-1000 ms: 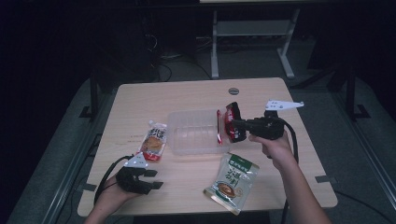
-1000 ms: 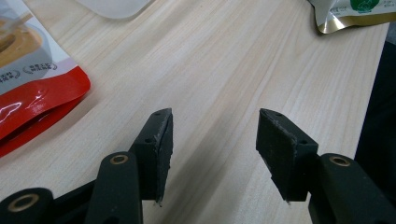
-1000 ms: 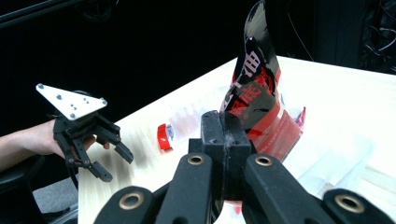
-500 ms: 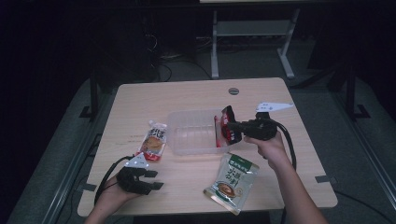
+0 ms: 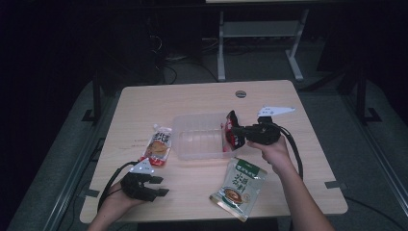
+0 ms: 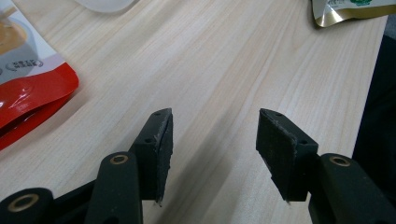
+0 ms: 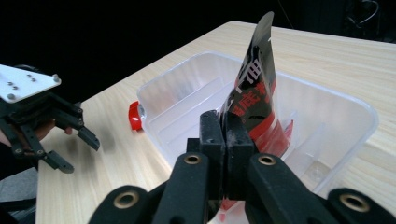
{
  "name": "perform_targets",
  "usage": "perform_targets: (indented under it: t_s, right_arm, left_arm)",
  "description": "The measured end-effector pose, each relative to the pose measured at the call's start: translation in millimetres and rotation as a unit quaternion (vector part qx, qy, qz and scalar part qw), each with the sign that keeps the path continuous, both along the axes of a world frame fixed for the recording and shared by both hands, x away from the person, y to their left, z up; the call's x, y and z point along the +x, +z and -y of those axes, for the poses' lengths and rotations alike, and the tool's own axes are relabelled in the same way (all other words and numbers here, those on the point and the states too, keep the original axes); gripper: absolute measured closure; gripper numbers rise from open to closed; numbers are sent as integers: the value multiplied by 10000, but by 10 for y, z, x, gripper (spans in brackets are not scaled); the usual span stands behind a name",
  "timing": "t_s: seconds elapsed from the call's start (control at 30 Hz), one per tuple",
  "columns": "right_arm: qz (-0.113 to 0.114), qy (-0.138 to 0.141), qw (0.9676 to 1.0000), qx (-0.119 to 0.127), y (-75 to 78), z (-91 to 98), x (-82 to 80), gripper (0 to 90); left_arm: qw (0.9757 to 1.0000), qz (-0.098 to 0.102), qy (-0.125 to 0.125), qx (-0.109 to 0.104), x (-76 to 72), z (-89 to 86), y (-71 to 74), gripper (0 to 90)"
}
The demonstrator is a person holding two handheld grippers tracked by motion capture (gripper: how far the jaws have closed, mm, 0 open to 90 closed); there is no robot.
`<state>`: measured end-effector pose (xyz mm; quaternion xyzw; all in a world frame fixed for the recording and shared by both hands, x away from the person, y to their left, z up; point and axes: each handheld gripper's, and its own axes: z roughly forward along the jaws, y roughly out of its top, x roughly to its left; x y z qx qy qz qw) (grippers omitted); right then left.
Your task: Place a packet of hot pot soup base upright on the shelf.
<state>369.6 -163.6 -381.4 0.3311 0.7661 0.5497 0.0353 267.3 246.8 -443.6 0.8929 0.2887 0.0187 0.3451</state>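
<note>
The right gripper [image 5: 239, 133] is clamping a red-and-black packet [image 5: 232, 133], its jaws pressed tight on the packet's lower edge, as the right gripper view [image 7: 227, 140] is showing. The packet [image 7: 254, 93] is standing nearly upright, its top curling over, and it is hanging over the right end of a clear plastic tub [image 5: 199, 139], partly inside it. The tub [image 7: 345, 105] is sitting near the middle of the tabletop [image 5: 192, 96], and the part of its inside that shows is holding nothing but the packet.

The left gripper [image 5: 156, 185] is resting low at the near left corner of the tabletop, with the person's left hand [image 5: 115, 204] behind it. Its jaws are standing wide apart with nothing between them; in the left gripper view [image 6: 212, 140] bare wood [image 6: 224, 60] is showing in the gap. From the right gripper view this same gripper [image 7: 65, 140] is lying at the left, well apart from the tub.

A white-and-red sauce pouch [image 5: 158, 147] is lying flat just left of the tub, its spout end pointing far; its red end [image 6: 28, 93] is lying just ahead of the left gripper. A green-and-gold pouch [image 5: 239, 187] is lying flat at the near side, right of centre, just beside the person's right forearm [image 5: 298, 197]. Its gold corner [image 6: 348, 11] is peeking in at the top right of the left gripper view.

A small round dark fitting [image 5: 240, 94] is sitting in the tabletop near its far edge.
</note>
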Motion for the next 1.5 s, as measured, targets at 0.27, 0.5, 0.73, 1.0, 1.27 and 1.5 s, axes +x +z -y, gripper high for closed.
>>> perform_targets:
  t_s: [0.27, 0.5, 0.73, 1.0, 1.27, 1.5]
  right_arm:
    - [-34, -69, 10000, 38, -13, 8, 17, 767]
    - [-2, -150, 9998, -165, -15, -30, 11, 559]
    - [78, -395, 9984, -387, 76, 28, -63, 299]
    - [91, -355, 9979, -527, 75, 121, -173, 258]
    - [80, -259, 9967, -769, -12, 244, -390, 249]
    - [33, -216, 9953, -949, -120, 357, -593, 243]
  left_arm:
    - [10000, -16, -4, -4, -2, 3, -4, 458]
    - [10000, -1, -12, 9, 0, -2, 0, 457]
    - [10000, 24, -49, 50, 9, -17, 7, 456]
    - [10000, 18, 26, -12, 26, -53, 3, 454]
    - [9999, 23, 98, -50, 19, -103, 11, 454]
    - [9999, 43, 126, -23, 28, -104, 10, 454]
